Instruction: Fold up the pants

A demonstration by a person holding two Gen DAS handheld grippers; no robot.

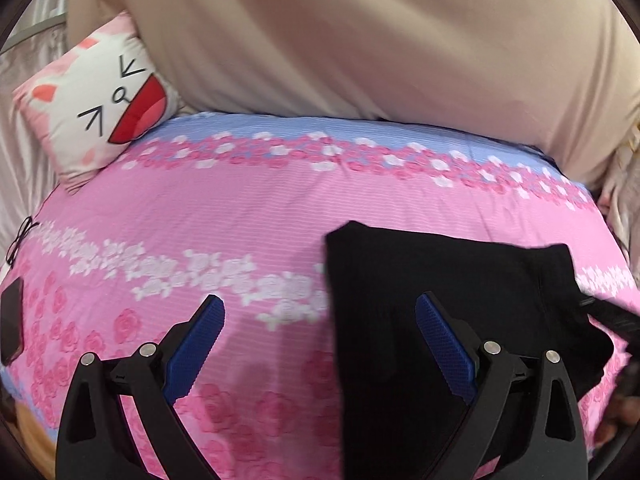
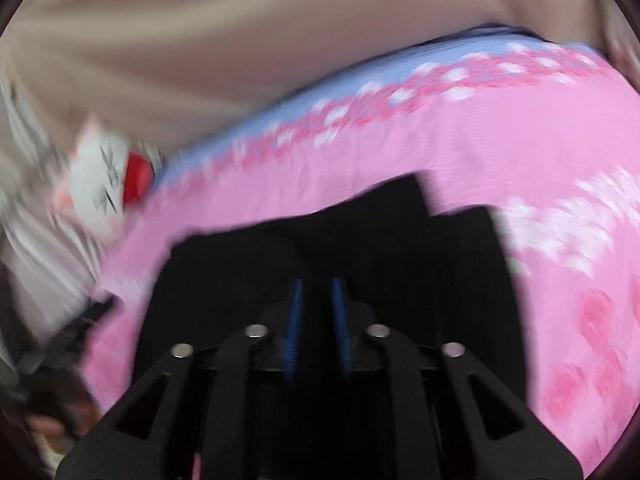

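Black pants (image 1: 448, 300) lie on a pink floral bedspread (image 1: 240, 216), at the lower right of the left wrist view. My left gripper (image 1: 320, 308) is wide open and empty; its right finger is over the pants' left edge, its left finger over bare bedspread. In the blurred right wrist view the pants (image 2: 360, 240) fill the centre. My right gripper (image 2: 318, 284) hovers over them with its blue pads close together, a narrow gap between; whether cloth is pinched cannot be told.
A cat-face cushion (image 1: 96, 96) lies at the bed's far left, also in the right wrist view (image 2: 104, 176). A beige curtain (image 1: 360, 32) hangs behind the bed. A dark phone (image 1: 11, 320) and a cable (image 1: 22, 236) lie at the left edge.
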